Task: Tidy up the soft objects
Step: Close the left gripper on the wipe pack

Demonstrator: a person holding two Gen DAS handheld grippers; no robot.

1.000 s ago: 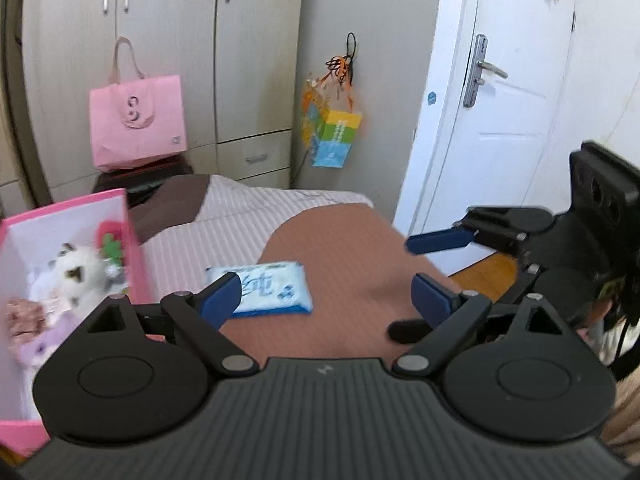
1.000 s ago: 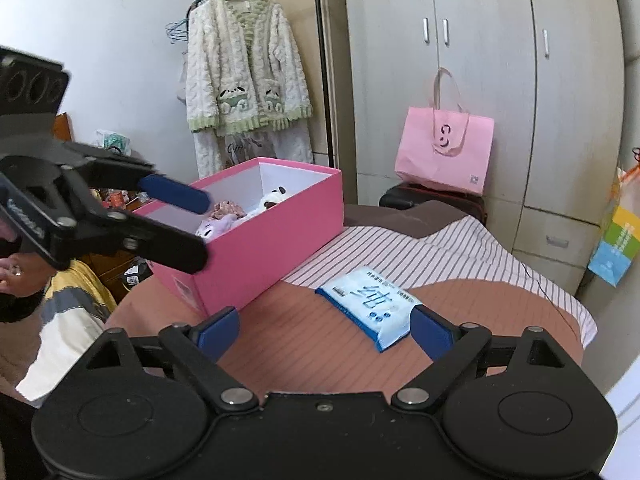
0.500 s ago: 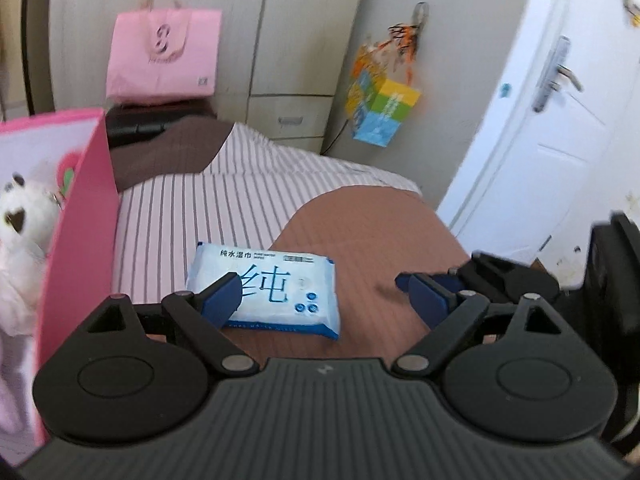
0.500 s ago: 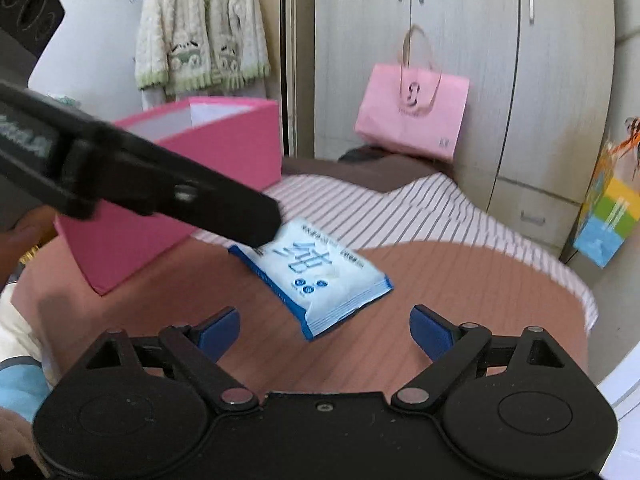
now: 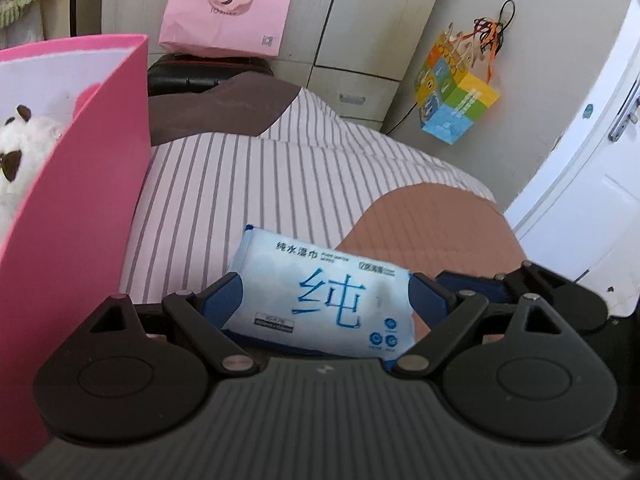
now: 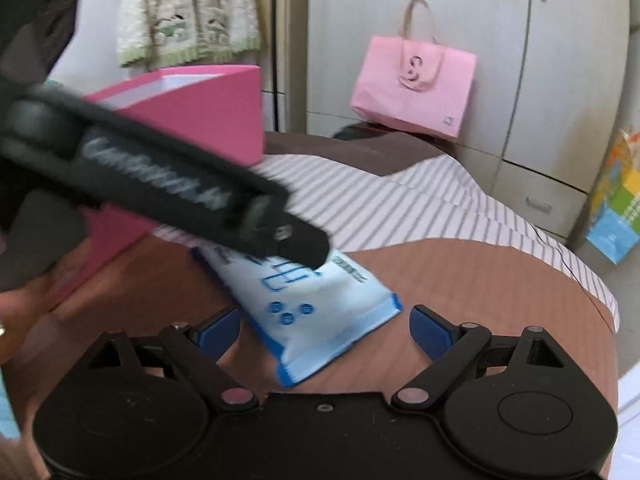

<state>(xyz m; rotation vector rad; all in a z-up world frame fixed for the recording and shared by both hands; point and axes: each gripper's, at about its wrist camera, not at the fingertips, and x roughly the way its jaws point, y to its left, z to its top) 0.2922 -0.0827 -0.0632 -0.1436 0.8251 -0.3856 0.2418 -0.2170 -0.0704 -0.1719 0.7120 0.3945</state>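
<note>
Blue-padded left tongs gape astride wipes pack.

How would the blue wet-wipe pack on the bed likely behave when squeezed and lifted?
The wet-wipe pack looks like a soft film pouch, so it would probably dent rather than stay stiff. Its glossy wrapper may be slippery. Lying flat on the bedcover, it seems unlikely to roll.

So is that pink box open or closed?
Open: the pink box has no lid on top, and a white plush toy shows inside.
</note>
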